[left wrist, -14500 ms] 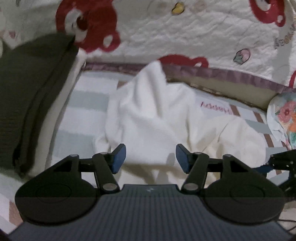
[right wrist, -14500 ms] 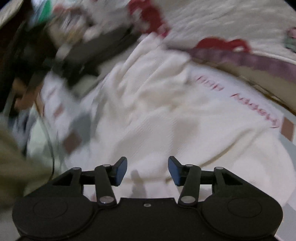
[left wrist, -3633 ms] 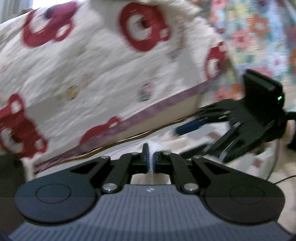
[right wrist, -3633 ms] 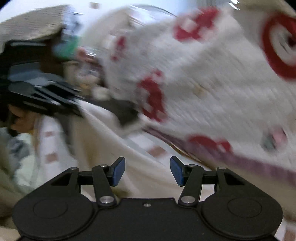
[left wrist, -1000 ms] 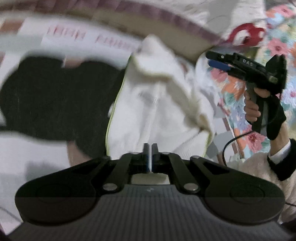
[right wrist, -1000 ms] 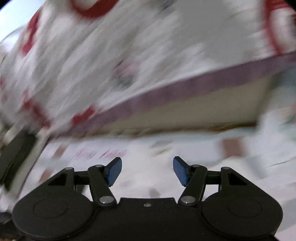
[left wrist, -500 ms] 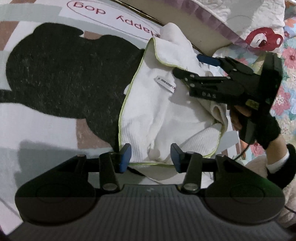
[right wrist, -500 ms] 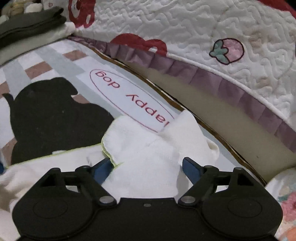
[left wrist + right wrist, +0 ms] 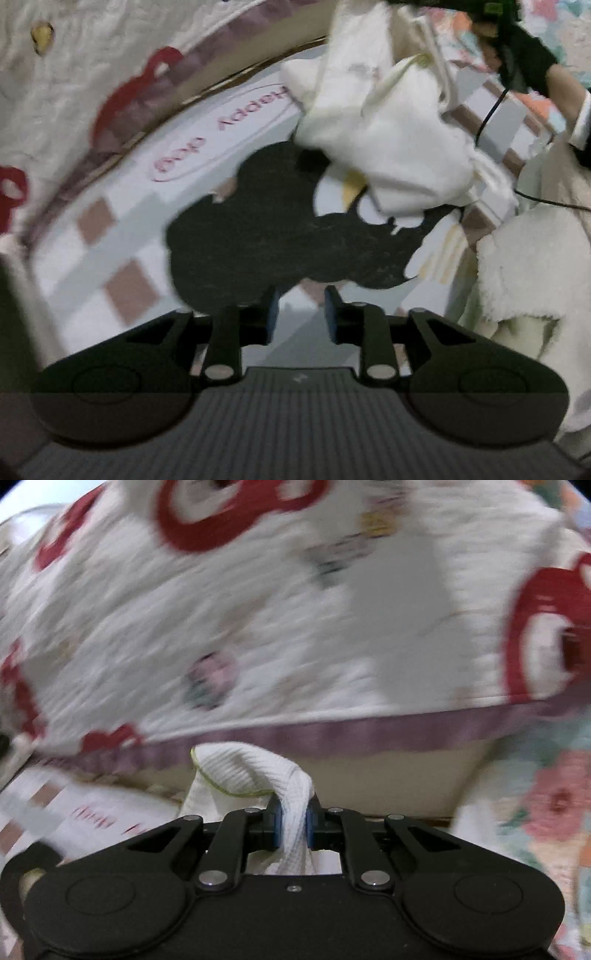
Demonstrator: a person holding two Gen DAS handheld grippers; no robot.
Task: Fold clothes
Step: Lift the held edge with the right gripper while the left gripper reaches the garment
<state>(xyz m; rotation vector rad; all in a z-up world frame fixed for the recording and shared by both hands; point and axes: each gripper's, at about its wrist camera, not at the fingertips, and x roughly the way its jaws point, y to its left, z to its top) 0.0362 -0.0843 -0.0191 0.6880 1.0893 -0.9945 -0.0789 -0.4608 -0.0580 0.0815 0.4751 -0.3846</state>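
Fabric of the white garment [image 9: 291,812] is pinched between the closed jaws of the right gripper [image 9: 294,825], which dangles it bunched above the dog mat [image 9: 258,229]. Left gripper [image 9: 300,308] hovers over the mat, jaws apart, holding nothing. Judging by this, a lift mid-fold; next, that 2nd gripper needs a free edge.

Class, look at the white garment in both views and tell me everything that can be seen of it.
The white garment is a soft, waffle-textured cloth with a thin yellow-green edge. It is bunched, not folded, and hangs lifted over the mat with the black dog print. The right gripper is shut on a fold of it; the left gripper is open and apart from it.
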